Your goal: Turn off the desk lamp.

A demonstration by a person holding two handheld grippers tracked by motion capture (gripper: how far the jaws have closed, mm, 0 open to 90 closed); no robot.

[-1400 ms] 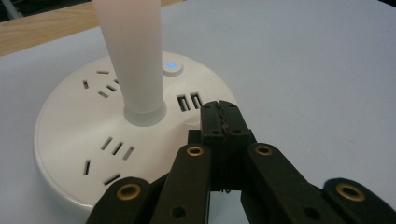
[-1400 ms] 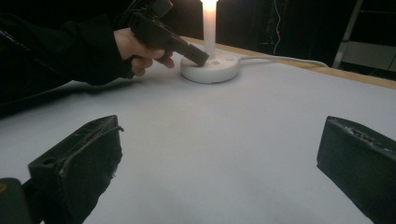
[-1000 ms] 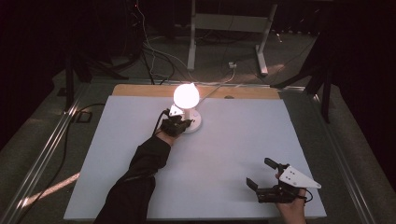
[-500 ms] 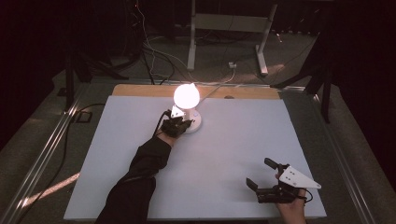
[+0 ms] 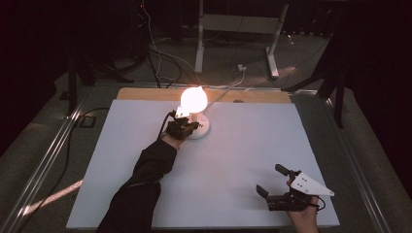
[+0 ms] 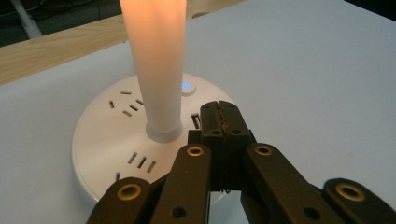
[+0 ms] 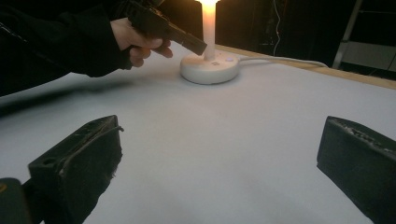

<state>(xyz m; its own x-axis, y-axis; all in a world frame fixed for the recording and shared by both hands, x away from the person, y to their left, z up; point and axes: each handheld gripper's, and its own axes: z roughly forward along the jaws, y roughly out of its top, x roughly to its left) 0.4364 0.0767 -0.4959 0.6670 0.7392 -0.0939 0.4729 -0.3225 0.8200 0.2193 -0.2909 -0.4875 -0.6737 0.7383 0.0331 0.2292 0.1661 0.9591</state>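
Jaws pressed together on my left gripper (image 6: 224, 122), holding nothing, their tips over the round white base of the lit lamp (image 5: 195, 112), just beside its glowing stem and short of the small blue button (image 6: 186, 86). It stands near the tabletop's (image 5: 243, 145) far edge. My right gripper (image 5: 277, 183) rests wide open and empty at the near right corner. No writing is readable.

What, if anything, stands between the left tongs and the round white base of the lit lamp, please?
Nothing visible does. The left tongs, jaws shut, hang right over the lamp base, beside the glowing stem and short of the small blue-lit button.
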